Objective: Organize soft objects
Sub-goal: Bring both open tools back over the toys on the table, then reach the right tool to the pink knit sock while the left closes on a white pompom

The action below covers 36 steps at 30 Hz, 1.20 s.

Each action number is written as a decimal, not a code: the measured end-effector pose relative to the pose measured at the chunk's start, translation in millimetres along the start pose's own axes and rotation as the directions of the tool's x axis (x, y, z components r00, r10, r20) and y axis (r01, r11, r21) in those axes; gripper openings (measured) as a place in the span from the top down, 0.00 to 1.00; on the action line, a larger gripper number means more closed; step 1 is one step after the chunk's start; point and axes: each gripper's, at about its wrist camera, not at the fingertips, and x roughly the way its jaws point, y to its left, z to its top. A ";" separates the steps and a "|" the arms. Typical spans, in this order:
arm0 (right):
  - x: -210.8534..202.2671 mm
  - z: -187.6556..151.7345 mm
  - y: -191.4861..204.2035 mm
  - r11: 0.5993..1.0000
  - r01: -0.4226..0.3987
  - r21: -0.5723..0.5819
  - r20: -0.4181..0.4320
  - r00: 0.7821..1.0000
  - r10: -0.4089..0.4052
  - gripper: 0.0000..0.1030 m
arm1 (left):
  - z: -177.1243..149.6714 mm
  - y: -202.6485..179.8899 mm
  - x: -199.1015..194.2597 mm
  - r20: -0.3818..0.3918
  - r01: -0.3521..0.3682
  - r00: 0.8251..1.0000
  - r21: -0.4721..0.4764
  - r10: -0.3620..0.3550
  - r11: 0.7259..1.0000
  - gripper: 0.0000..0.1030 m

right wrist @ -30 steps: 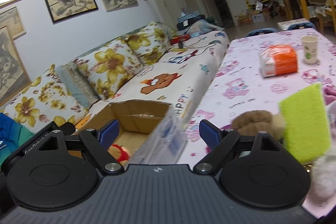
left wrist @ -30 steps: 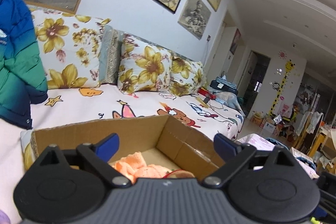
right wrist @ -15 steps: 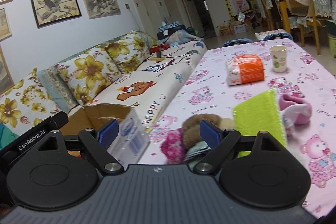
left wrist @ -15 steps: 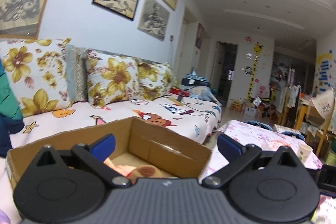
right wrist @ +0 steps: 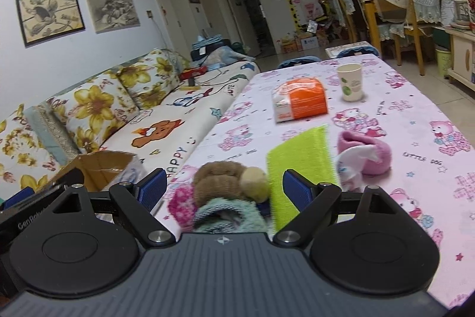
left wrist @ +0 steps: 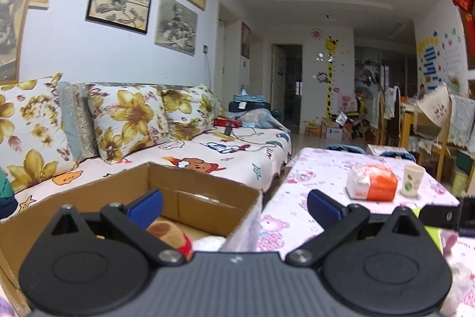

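An open cardboard box (left wrist: pixel 207 199) sits on the sofa beside the table; a brown and red plush toy (left wrist: pixel 170 233) lies inside it. My left gripper (left wrist: pixel 234 205) hangs open over the box's near right corner, nothing between its fingers. On the pink tablecloth (right wrist: pixel 415 115) my right gripper (right wrist: pixel 224 187) stands open just before a brown plush toy (right wrist: pixel 222 183), a teal fuzzy piece (right wrist: pixel 228 214) and a magenta fuzzy piece (right wrist: pixel 181 205). A lime green cloth (right wrist: pixel 299 165) and a pink sock (right wrist: pixel 365 150) lie to the right. The box (right wrist: pixel 101 165) shows at the right wrist view's left.
An orange and white packet (right wrist: pixel 301 103) and a paper cup (right wrist: pixel 350 80) stand farther back on the table. The sofa (left wrist: pixel 222 150) carries flowered cushions (left wrist: pixel 127 121). Chairs and clutter fill the room's far right.
Both views have swung right, from sofa and box toward the table. The left gripper rolled level. The right gripper now faces the soft pile on the table instead of the box.
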 end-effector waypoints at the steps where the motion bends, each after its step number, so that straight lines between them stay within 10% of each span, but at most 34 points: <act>1: 0.0 0.8 -2.2 1.000 0.005 0.002 0.003 1.000 -0.005 0.00 | -0.3 -2.5 0.0 0.000 0.002 1.000 0.008 -0.002 1.000 0.01; 36: 0.6 3.0 -60.8 0.975 0.189 0.113 0.031 0.981 -0.194 0.00 | -32.4 -104.4 -18.2 -0.052 0.269 0.963 0.233 -0.265 0.934 0.01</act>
